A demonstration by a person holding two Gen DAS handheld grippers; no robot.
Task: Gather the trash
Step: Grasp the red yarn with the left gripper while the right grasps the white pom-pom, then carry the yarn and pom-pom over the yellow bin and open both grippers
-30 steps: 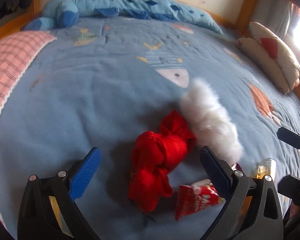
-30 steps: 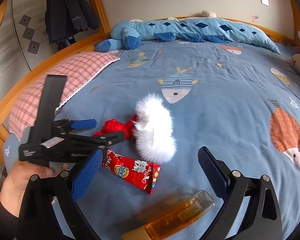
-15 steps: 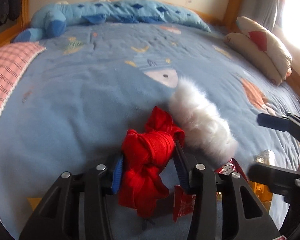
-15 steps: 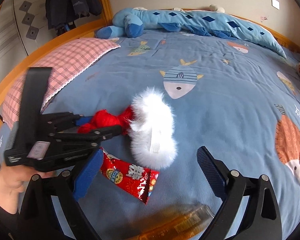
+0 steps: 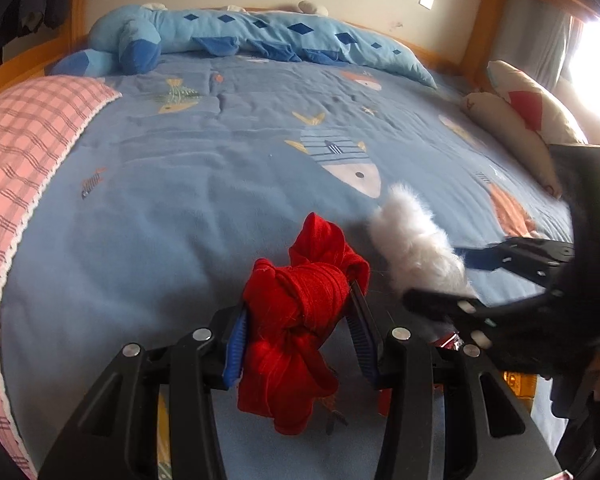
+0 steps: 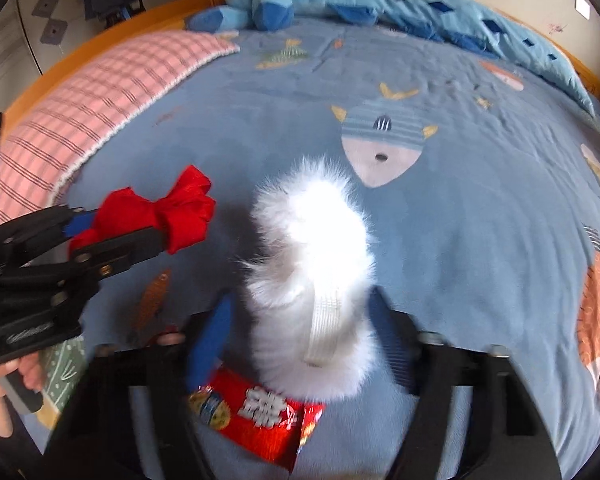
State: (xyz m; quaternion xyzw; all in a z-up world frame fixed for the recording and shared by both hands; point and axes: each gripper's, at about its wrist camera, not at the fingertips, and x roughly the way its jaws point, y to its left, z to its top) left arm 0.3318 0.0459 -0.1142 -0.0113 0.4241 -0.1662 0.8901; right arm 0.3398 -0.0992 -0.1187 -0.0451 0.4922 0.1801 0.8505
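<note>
Your left gripper [image 5: 296,320] is clamped on the red cloth [image 5: 296,312], soft and light, just above the bed [image 5: 180,184]. Your right gripper [image 6: 300,336] has just been closing around the white fluff [image 6: 312,264]; it looks squashy, so take it at the middle. The wrapper [image 6: 260,416] lies beneath.

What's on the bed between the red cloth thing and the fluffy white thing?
Only bare blue blanket lies between the red cloth and the white fluffy thing, seen from the right wrist view.
</note>
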